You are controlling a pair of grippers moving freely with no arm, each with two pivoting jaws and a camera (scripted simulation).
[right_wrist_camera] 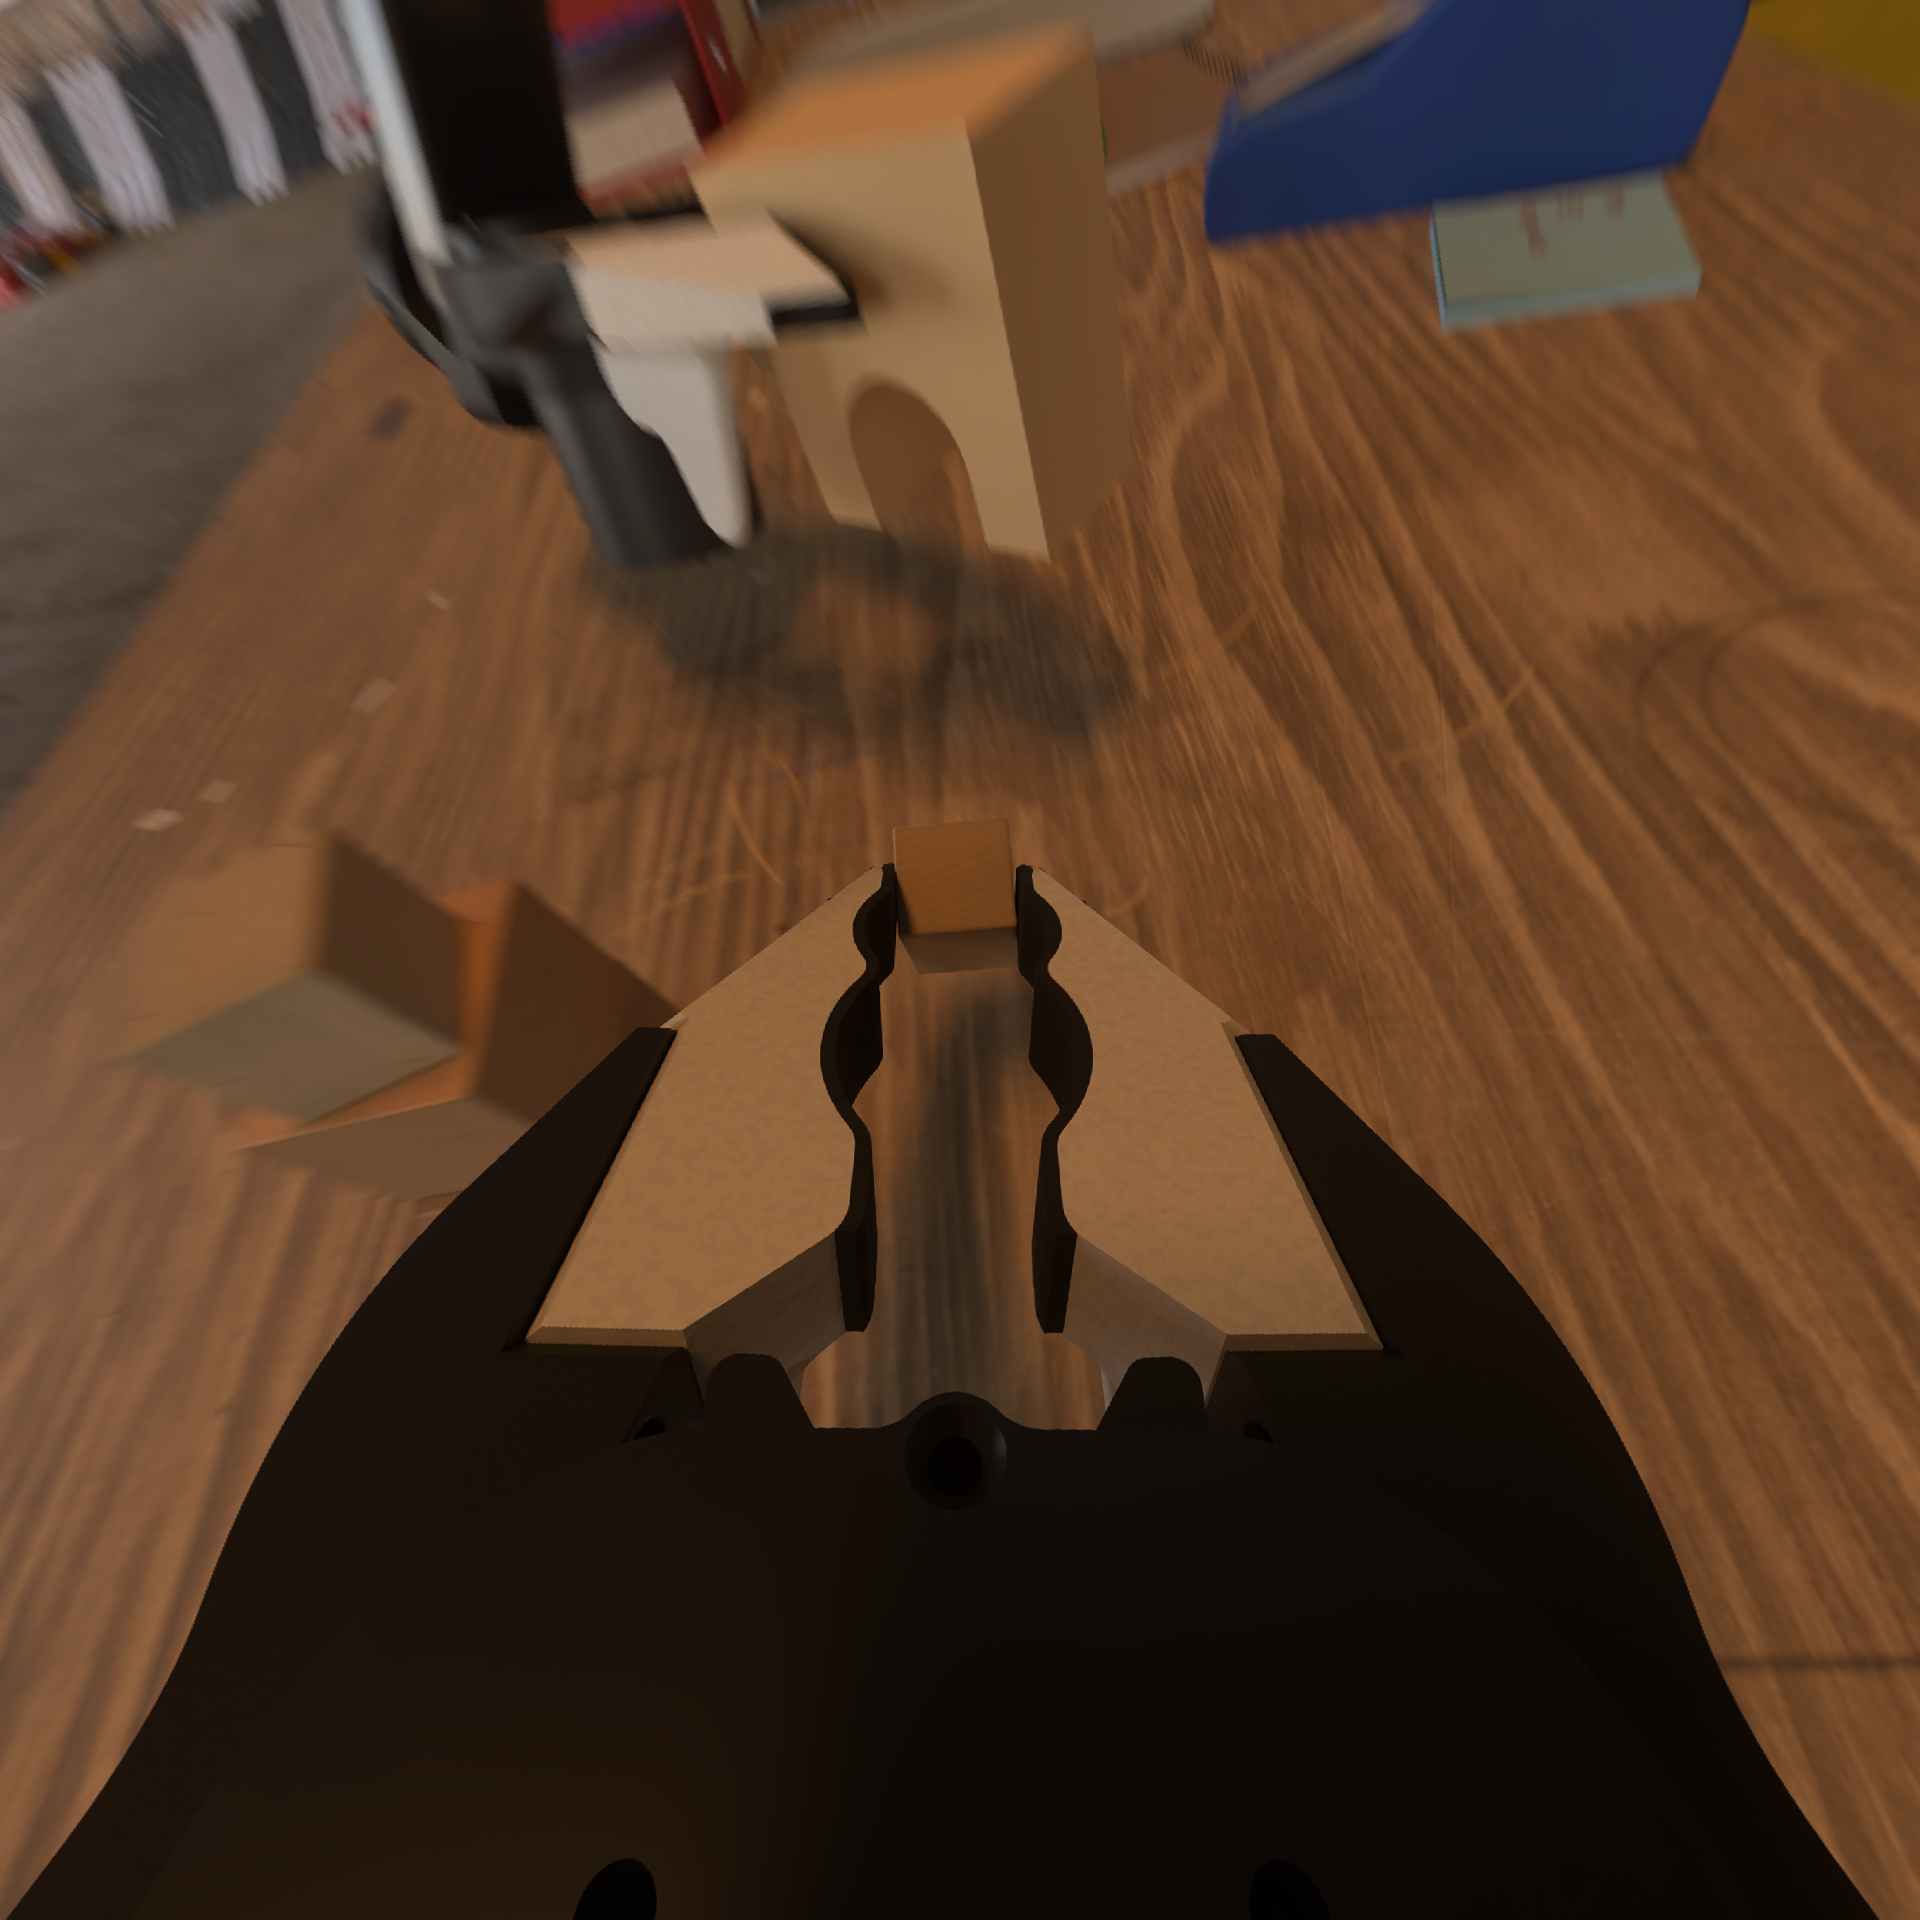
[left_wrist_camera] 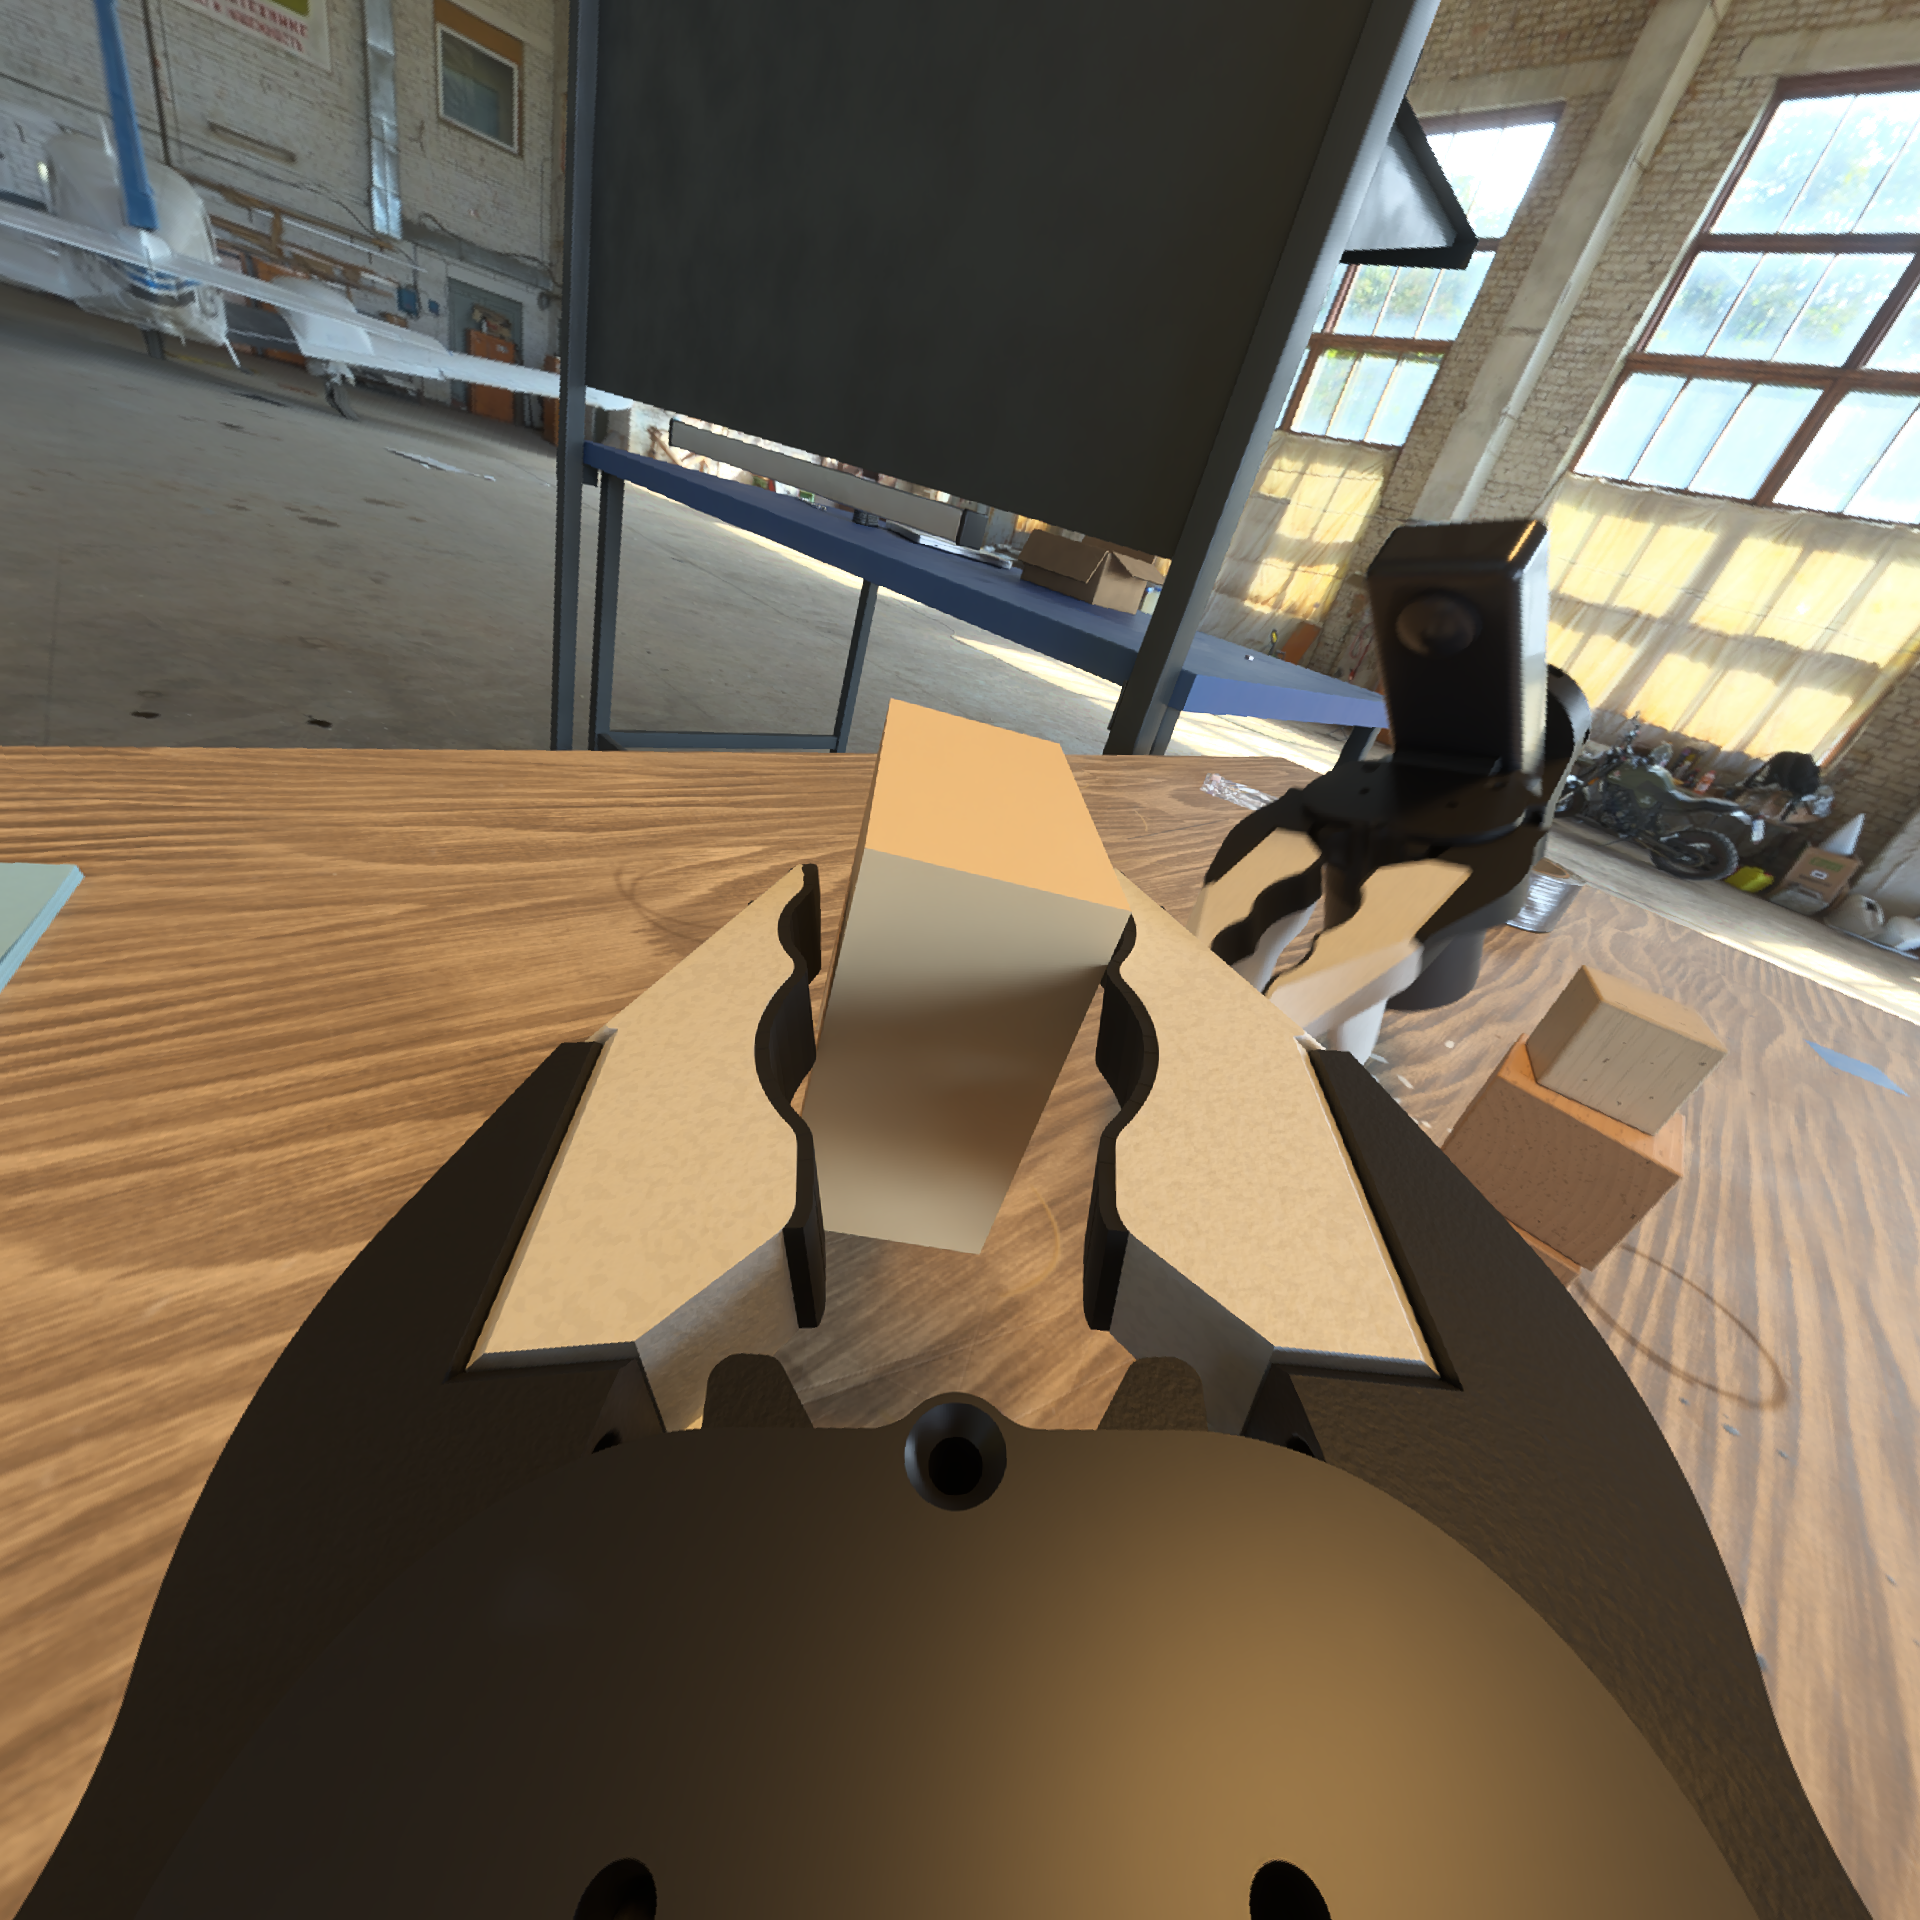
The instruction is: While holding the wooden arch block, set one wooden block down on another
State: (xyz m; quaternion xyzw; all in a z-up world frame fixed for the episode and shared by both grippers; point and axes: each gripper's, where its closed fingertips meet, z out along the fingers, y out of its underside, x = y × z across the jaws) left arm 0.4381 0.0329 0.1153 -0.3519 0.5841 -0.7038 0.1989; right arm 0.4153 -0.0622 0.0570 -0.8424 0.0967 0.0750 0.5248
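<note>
Room: a brick hall with tall windows at 2 o'clock in the left wrist view, a white aircraft at 10 o'clock and a dark panel on a frame straight ahead.
Tabletop [left_wrist_camera: 312,1039]: wood grain, filling the lower half of both views.
Pale slab [left_wrist_camera: 31,914]: at 9 o'clock in the left wrist view, cut by the frame edge, lying flat on the tabletop.
Left hand-held gripper [left_wrist_camera: 966,925]: its fingers are closed narrowly against both sides of the wooden arch block [left_wrist_camera: 966,997], gripping it; the block is tilted and juts out past the fingertips toward 12 o'clock.
Arch block from the other side: the right wrist view shows it at 12 o'clock, blurred, opening facing the camera, raised above its shadow on the tabletop.
Right hand-held gripper [right_wrist_camera: 954,899]: fingers drawn close, pinching a small wooden cube [right_wrist_camera: 954,883] at the very tips, above the tabletop. From the left wrist view this hand-held gripper is at 2 o'clock, pointing down.
Stacked blocks: at 3 o'clock in the left wrist view a pale wooden block [left_wrist_camera: 1621,1049] sits on a larger tan block [left_wrist_camera: 1558,1174]; in the right wrist view the pair lies at 9 o'clock, well apart from the cube.
Blue object [right_wrist_camera: 1455,114]: at 1 o'clock in the right wrist view, blurred, with a light flat pad [right_wrist_camera: 1558,249] just beside it.
</note>
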